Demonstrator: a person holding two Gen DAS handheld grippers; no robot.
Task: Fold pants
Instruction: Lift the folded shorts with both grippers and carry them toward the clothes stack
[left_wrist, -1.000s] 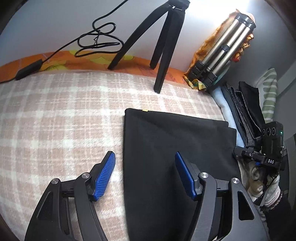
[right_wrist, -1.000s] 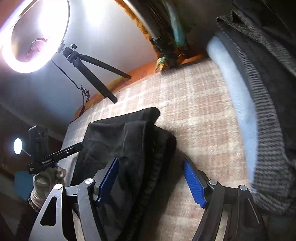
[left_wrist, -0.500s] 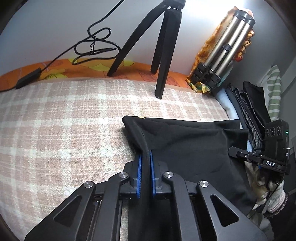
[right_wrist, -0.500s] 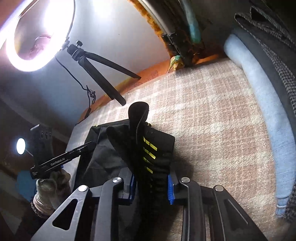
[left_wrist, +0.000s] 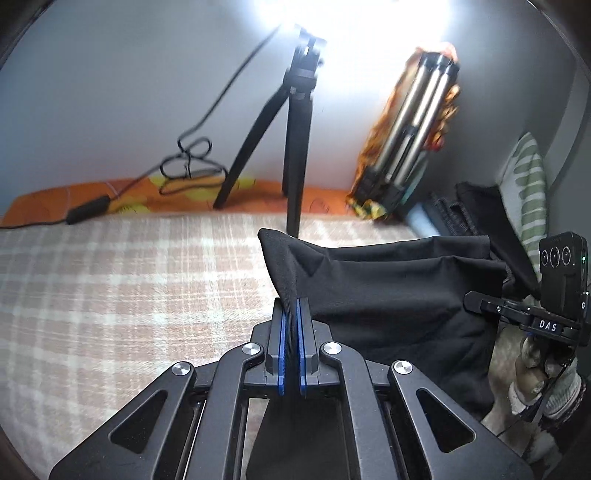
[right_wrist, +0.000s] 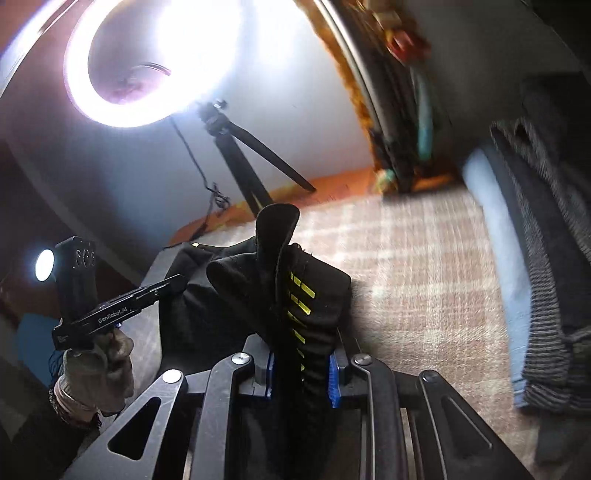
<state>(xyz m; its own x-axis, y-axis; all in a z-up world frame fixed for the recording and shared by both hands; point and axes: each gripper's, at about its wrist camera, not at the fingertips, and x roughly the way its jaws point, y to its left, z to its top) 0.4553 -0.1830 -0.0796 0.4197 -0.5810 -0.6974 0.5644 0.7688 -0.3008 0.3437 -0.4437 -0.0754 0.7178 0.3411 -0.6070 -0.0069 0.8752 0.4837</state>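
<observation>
The black pants are lifted off the plaid blanket and hang stretched between both grippers. My left gripper is shut on one corner of the folded fabric. My right gripper is shut on the other end, a thick bunch of the pants with yellow stripes showing. The right gripper also shows in the left wrist view, at the far right. The left gripper also shows in the right wrist view, at the left.
A black tripod with a ring light stands at the back by the wall. A folded metal tripod leans in the corner. Stacked folded clothes lie at the right. A cable runs along the wall.
Both grippers closed on the pants about half a second ago. Since then they have lifted the fabric up off the blanket, and the cloth now hangs taut between them.
</observation>
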